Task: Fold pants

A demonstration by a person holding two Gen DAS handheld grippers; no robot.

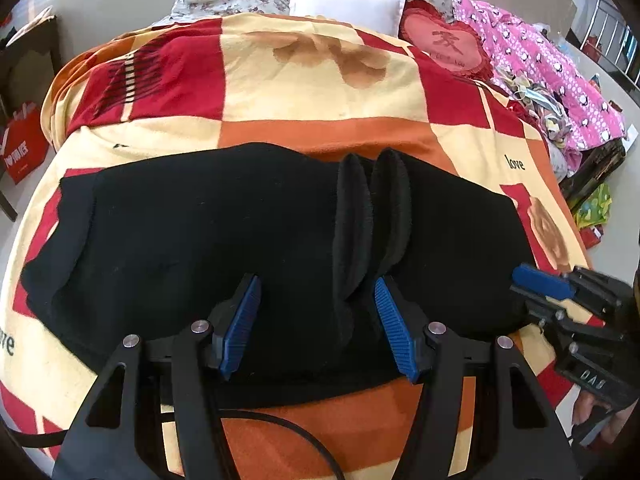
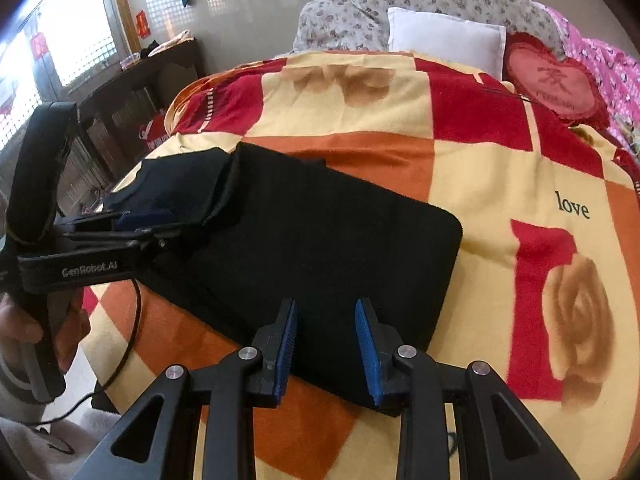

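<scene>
Black pants (image 1: 200,232) lie folded across a checked blanket (image 1: 320,92) on the bed, both grippers over their near edge.

The left gripper (image 1: 318,328) hovers over the middle of the pants with its blue-padded fingers (image 1: 244,324) wide apart and gripping nothing; a raised ridge of cloth (image 1: 368,216) stands between them, nearer the right finger. The right gripper (image 2: 326,346) sits at the near right corner of the pants (image 2: 320,240), its fingers (image 2: 366,344) also spread, closed on nothing. At the far end of the bed lie a white pillow (image 1: 344,4) and, just right of it, a red heart cushion (image 1: 444,44). A pink quilt (image 1: 560,80) is heaped on the right.
</scene>
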